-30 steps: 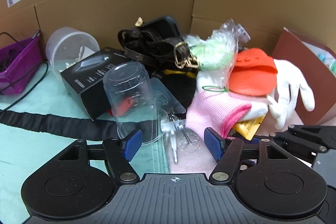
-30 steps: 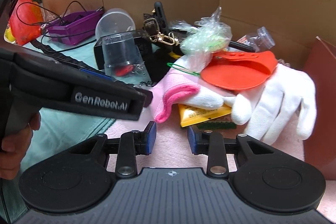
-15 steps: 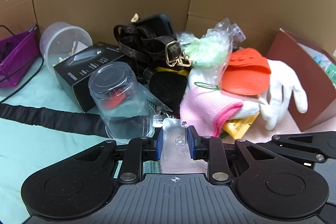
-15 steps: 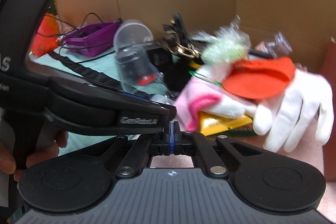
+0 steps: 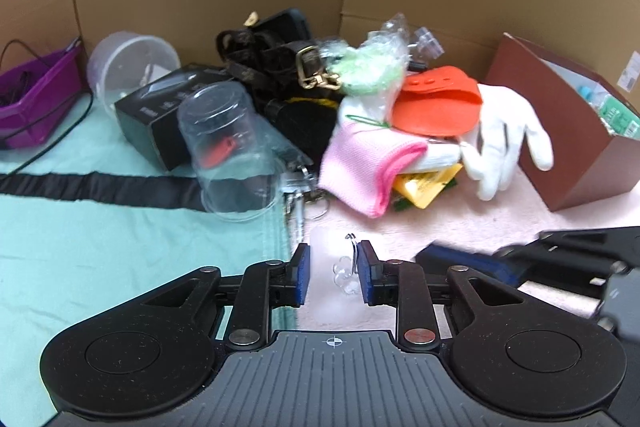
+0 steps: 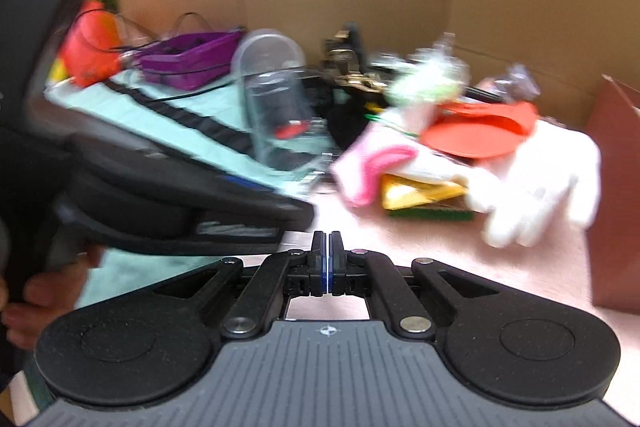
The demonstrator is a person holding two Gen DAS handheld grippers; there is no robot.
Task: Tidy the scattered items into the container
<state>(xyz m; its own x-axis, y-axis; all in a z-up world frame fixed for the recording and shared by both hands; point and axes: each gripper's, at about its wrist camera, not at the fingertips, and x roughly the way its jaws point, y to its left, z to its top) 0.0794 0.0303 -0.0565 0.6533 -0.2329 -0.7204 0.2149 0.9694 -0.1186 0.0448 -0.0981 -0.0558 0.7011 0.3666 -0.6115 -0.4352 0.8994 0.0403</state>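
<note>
My left gripper (image 5: 331,273) is shut on a small clear plastic hook piece (image 5: 338,267) and holds it above the pink cloth. Ahead lies a pile: a clear cup (image 5: 226,147) on its side, a black box (image 5: 160,111), a dark strap bag (image 5: 276,55), a pink cloth (image 5: 368,159), an orange silicone mitt (image 5: 438,103) and a white glove (image 5: 504,139). My right gripper (image 6: 327,261) is shut with nothing between its pads, in front of the same pile; its view is blurred. The white glove (image 6: 540,179) and the clear cup (image 6: 280,115) also show in the right wrist view.
A brown open box (image 5: 572,143) stands at the right with items inside. A purple tray (image 5: 32,99) with cables sits far left, next to a clear tub (image 5: 128,67). A black strap (image 5: 100,187) crosses the green cloth. Cardboard walls close the back.
My left gripper closed on the clear hook piece and lifted it back from the pile. My right gripper shut empty and drew back.
</note>
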